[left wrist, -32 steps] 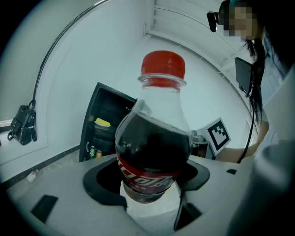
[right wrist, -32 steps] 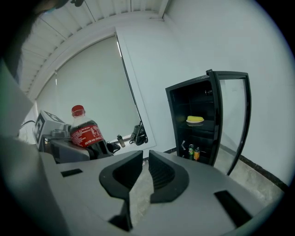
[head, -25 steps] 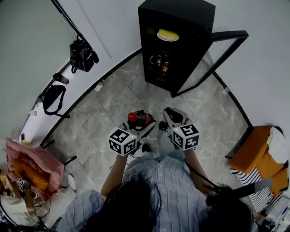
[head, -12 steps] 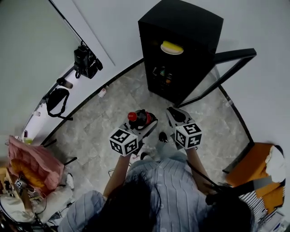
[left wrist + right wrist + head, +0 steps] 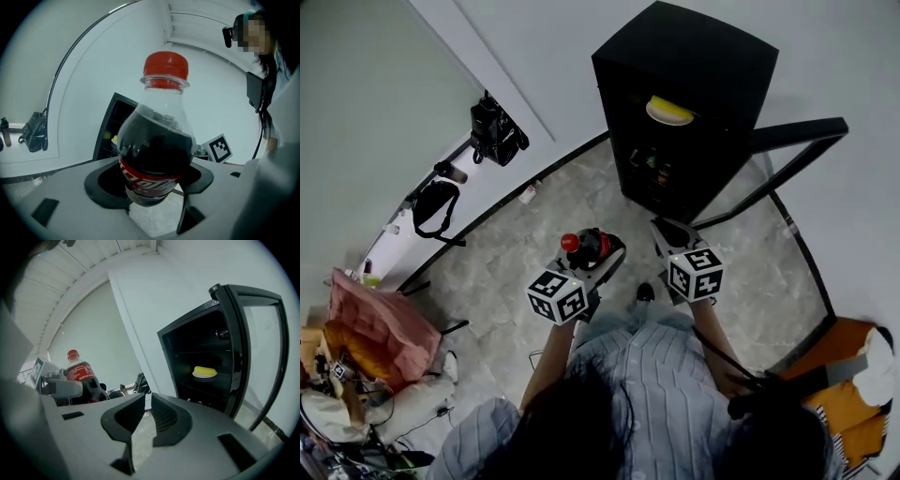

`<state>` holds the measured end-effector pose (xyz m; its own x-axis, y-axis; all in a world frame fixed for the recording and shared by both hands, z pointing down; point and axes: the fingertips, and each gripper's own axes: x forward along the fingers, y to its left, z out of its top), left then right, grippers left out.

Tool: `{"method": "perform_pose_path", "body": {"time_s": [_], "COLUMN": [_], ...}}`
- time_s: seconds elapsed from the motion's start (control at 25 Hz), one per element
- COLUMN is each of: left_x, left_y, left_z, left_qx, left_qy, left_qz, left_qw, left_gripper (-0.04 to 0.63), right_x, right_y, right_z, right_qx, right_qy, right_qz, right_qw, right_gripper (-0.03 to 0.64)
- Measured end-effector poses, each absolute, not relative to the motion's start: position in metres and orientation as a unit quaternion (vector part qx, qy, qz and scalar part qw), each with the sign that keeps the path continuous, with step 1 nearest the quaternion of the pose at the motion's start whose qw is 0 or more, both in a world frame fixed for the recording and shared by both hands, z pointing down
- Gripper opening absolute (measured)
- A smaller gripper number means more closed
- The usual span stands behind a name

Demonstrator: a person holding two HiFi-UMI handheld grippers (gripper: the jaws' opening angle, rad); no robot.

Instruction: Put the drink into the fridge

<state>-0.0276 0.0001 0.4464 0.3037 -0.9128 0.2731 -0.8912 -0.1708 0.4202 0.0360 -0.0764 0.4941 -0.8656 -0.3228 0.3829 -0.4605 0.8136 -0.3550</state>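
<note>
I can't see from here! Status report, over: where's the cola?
Left gripper shut on cola bottle, upright. Right gripper shut, empty. Fridge ahead, door open, bottle not in yet. Nothing seen in the way. Over.

Black bag [image 5: 497, 133], pink cloth [image 5: 375, 319], yellow-topped plate [image 5: 669, 111]

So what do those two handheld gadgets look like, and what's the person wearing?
Both the left gripper and the right gripper have pale grey bodies with dark, scooped fingers, ribbed on the inside. Each carries a white cube printed with black square markers. The person wears a light shirt with thin stripes.
</note>
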Motion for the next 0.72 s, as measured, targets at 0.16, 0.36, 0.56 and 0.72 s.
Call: {"method": "perform_pose_path", "body": {"time_s": [0.16,0.36,0.56,0.72], "left_x": [-0.028,-0.031,-0.035,-0.04], "left_y": [-0.006,-0.012,-0.018,-0.034], "left_z": [0.447,0.446,0.452,0.457], "left_qx": [0.76,0.753,0.757,0.767], "left_qy": [-0.596,-0.601,-0.595,-0.58], "left_qz": [-0.015,-0.028,-0.012,-0.005], "left_qw": [0.258,0.264,0.27,0.273], "left_gripper": [0.319,0.318,0.318,0.318], "right_x": [0.03,0.025,0.024,0.023], "right_y": [-0.079,-0.083,-0.091,-0.105], "right_z": [0.499,0.497,0.498,0.502], "right_qx": [0.192,0.182,0.191,0.208], "right_qy": [-0.941,-0.942,-0.938,-0.933], "right_qz": [0.23,0.235,0.243,0.249], "right_qw": [0.158,0.154,0.154,0.154], "right_gripper": [0.049,0.049,0.049,0.051]}}
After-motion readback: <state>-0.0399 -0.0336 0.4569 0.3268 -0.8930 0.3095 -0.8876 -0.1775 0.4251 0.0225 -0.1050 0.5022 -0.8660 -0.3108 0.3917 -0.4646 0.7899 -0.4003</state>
